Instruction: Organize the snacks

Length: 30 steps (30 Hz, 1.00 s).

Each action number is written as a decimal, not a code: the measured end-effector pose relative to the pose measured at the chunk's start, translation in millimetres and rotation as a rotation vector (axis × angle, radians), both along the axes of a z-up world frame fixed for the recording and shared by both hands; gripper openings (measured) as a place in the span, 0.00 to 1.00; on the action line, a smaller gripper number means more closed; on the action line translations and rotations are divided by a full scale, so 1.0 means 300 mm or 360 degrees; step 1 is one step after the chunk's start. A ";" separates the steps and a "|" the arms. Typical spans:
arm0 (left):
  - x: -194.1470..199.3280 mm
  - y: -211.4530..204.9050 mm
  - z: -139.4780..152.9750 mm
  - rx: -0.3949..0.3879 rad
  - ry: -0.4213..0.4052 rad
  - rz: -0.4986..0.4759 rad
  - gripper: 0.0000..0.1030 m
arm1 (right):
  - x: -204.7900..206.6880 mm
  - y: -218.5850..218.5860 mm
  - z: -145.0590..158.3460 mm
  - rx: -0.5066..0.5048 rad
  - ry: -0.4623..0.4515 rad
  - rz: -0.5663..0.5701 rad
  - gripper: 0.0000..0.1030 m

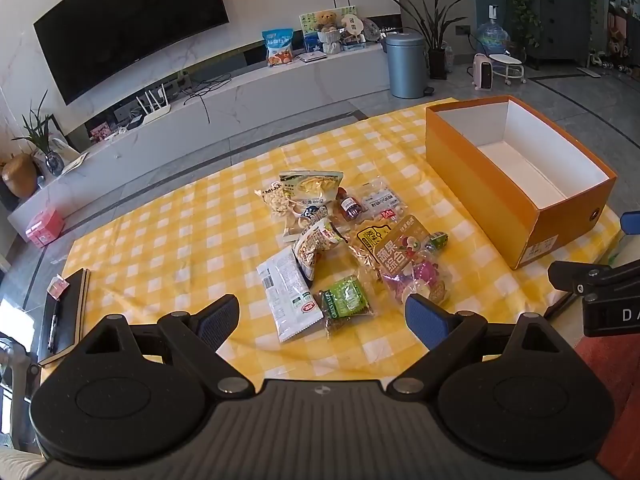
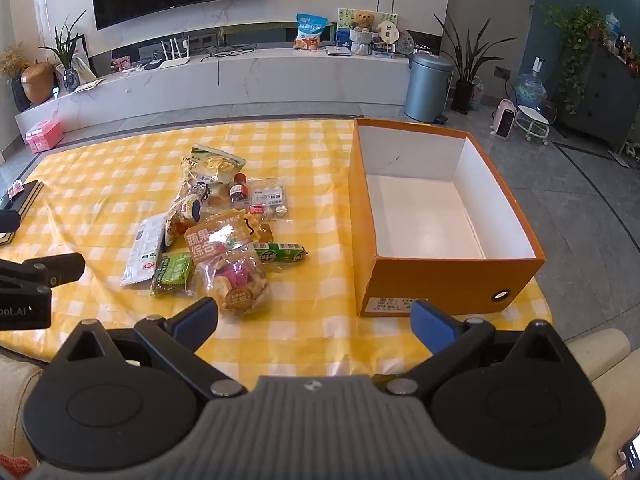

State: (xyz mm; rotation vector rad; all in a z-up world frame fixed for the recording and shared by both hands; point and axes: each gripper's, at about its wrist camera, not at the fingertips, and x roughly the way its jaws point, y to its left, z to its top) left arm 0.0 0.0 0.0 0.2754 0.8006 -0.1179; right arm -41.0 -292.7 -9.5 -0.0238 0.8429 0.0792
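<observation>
Ahead of the wide-open, empty left gripper (image 1: 322, 320) and right gripper (image 2: 314, 320), a pile of snack packets (image 2: 216, 232) lies on the yellow checked cloth (image 2: 100, 184), the empty orange box (image 2: 448, 280) beside it toward the right gripper.

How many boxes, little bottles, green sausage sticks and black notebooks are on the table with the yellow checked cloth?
Orange box: 1
Little bottle with a red cap: 1
Green sausage stick: 1
Black notebook: 1
Total: 4
</observation>
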 end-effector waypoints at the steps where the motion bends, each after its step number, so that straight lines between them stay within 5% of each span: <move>1: 0.000 0.000 0.000 -0.0001 0.0001 0.0002 1.00 | 0.000 -0.001 0.000 0.0002 0.0004 -0.0002 0.97; 30: 0.037 0.007 -0.009 -0.0006 0.0006 0.0023 1.00 | 0.009 -0.007 -0.019 0.0013 0.0033 -0.0012 0.97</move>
